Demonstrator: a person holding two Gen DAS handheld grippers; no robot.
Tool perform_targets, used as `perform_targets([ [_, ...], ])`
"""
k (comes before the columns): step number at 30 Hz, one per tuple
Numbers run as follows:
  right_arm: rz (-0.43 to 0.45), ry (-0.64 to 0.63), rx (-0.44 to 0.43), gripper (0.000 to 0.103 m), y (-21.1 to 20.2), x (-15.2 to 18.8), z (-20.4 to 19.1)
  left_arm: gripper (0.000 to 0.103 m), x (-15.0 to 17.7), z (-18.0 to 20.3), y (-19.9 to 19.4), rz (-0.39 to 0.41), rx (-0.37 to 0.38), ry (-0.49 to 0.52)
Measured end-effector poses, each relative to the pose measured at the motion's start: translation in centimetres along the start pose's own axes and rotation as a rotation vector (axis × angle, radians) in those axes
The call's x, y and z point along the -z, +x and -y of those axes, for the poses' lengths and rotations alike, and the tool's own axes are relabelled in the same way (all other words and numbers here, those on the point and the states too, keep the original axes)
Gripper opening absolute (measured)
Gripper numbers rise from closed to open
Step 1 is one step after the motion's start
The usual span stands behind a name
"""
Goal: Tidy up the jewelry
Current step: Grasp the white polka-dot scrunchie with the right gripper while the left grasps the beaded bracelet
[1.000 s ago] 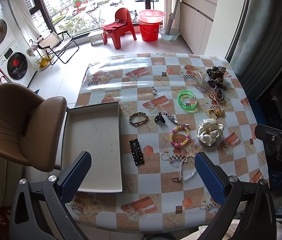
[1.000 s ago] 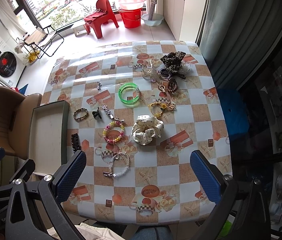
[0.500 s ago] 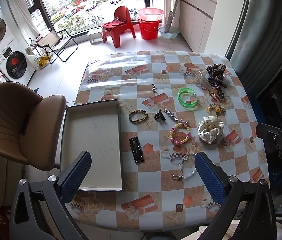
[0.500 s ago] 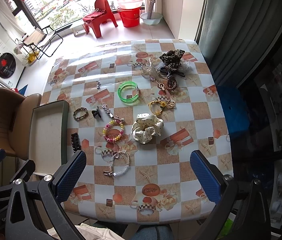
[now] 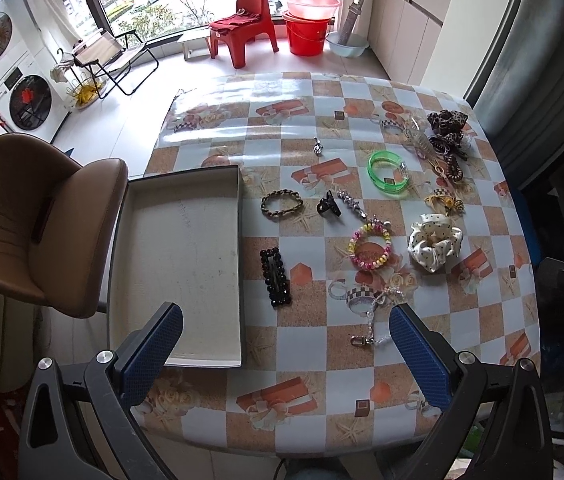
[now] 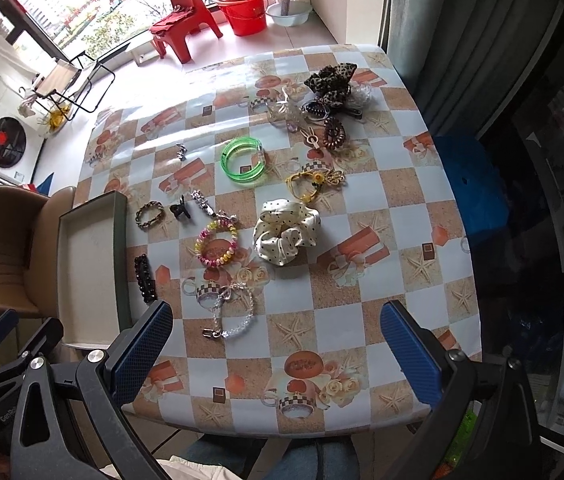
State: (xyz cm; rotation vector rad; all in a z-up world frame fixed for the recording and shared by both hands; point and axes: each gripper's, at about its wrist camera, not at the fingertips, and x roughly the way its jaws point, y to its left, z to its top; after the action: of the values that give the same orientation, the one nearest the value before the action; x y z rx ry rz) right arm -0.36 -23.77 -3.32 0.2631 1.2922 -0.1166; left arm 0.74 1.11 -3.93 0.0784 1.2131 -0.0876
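A table [image 5: 322, 344] covered in a glossy checked cloth of orange, pale blue and white squares stands in a bright room. Beyond it are a tall window, a red plastic chair [image 5: 243, 26], a red bucket [image 5: 308, 32] with a pink basin on top, and stacked washing machines [image 5: 13, 80] at the left. A brown padded chair [image 5: 29, 224] sits by the table's left edge.

An empty shallow tray [image 5: 177, 264] lies at the table's left side. Jewelry and hair pieces are scattered to its right: a black beaded clip [image 5: 275, 276] just beside the tray, a dark chain bracelet [image 5: 282, 203], a small black claw clip [image 5: 328, 208], a pink and yellow beaded bracelet [image 5: 370, 248], a clear bead chain [image 6: 229, 312] nearest the viewer, a green bangle [image 5: 388, 171], a white dotted scrunchie [image 5: 436, 246] and a leopard-print scrunchie [image 5: 448, 120] (in a tangle of hair ties at the far right corner).

The left gripper [image 5: 282, 348] and right gripper [image 6: 275, 346] both hover over the near edge, jaws spread wide and empty.

Compared with a second earlier, both cameras sit slightly closer to the table; no item has moved.
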Motion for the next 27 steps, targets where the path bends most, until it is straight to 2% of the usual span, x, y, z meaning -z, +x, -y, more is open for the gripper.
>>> perform_targets([
  [4,-0.046,0.043,-0.017,0.103,2.3,0.1,1.9,0.103,0.3,0.4,2.1,-0.047,0.042,-0.003],
  [10,-0.105,0.075,-0.092,0.103,6.4,0.2,3.6,0.103,0.1,2.1,5.8,-0.081,0.039,0.021],
  [13,-0.107,0.086,-0.123,0.103,8.3,0.1,4.0,0.103,-0.2,2.9,7.8,-0.097,0.059,0.042],
  [15,-0.104,0.099,-0.141,0.103,9.7,0.0,4.3,0.103,-0.5,3.6,9.2,-0.094,0.061,0.058],
  [19,-0.150,0.103,-0.132,0.103,12.6,-0.9,4.7,0.103,-1.3,4.8,12.2,-0.088,0.072,0.076],
  [22,-0.145,0.106,-0.123,0.103,14.2,-1.8,5.0,0.103,-1.9,5.5,14.5,-0.087,0.071,0.086],
  [27,-0.136,0.182,-0.167,0.103,17.2,-3.7,6.0,0.098,-3.0,6.8,17.9,-0.076,0.077,0.117],
])
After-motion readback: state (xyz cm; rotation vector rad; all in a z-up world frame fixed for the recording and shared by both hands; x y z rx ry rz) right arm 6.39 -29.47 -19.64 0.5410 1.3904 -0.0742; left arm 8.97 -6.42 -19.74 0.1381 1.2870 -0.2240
